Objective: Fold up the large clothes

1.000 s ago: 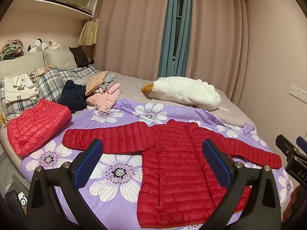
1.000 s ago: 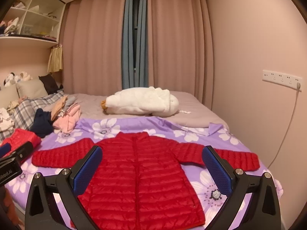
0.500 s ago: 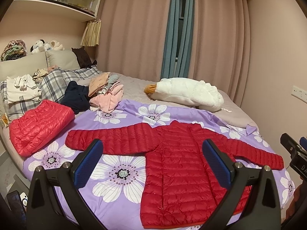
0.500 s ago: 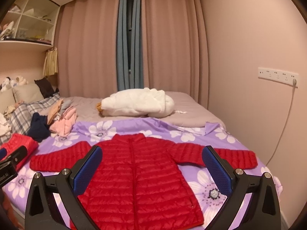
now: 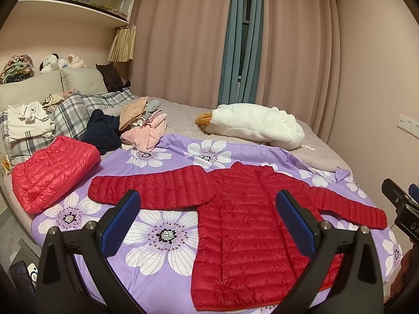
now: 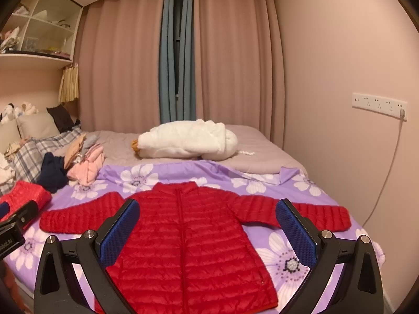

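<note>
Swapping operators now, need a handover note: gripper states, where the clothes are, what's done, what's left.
Left gripper: open, empty, held above the bed's near edge.
Right gripper: open, empty, also clear of the fabric.
Red puffer jacket: laid flat, front up, on the purple floral sheet, both sleeves spread out sideways, hem nearest the grippers.
Done: a second red puffer lies folded at the left side of the bed.
Left: no fold started on the flat jacket. Probably bring the sleeves in first, then fold the body. The loose clothes pile near the pillows looks unfolded too.
</note>
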### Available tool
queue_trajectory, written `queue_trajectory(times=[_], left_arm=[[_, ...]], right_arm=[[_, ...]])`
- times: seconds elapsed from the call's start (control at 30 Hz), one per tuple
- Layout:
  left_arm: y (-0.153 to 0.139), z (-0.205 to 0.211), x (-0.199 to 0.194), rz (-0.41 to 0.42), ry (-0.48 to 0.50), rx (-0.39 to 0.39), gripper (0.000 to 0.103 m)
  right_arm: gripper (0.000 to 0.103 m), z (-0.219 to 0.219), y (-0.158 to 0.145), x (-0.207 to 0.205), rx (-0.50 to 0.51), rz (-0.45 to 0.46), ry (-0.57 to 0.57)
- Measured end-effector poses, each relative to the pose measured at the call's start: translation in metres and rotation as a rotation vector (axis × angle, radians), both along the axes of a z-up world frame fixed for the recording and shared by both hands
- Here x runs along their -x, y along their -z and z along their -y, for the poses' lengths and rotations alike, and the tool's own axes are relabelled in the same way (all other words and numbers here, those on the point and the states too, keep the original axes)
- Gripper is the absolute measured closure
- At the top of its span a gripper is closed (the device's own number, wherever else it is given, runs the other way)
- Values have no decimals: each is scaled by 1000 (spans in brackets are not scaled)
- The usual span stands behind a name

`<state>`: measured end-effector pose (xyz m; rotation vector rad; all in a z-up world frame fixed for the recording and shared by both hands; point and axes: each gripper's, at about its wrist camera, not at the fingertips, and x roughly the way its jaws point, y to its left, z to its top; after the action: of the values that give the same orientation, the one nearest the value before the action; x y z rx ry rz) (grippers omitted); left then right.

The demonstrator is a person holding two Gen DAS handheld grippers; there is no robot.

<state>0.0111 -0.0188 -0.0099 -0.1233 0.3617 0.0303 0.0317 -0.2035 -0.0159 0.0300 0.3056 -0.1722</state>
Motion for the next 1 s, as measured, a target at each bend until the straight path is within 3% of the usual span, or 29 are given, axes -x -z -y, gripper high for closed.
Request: queue_trajectory(times=[0.67,1.0], left_arm=[[1,0,-5,17,-4,9,0],[12,-7,-48,-101,-54,104,0]], right_arm=[[0,-1,1,-2,12,4,16],[0,30,12,-29,-34,-73,127]])
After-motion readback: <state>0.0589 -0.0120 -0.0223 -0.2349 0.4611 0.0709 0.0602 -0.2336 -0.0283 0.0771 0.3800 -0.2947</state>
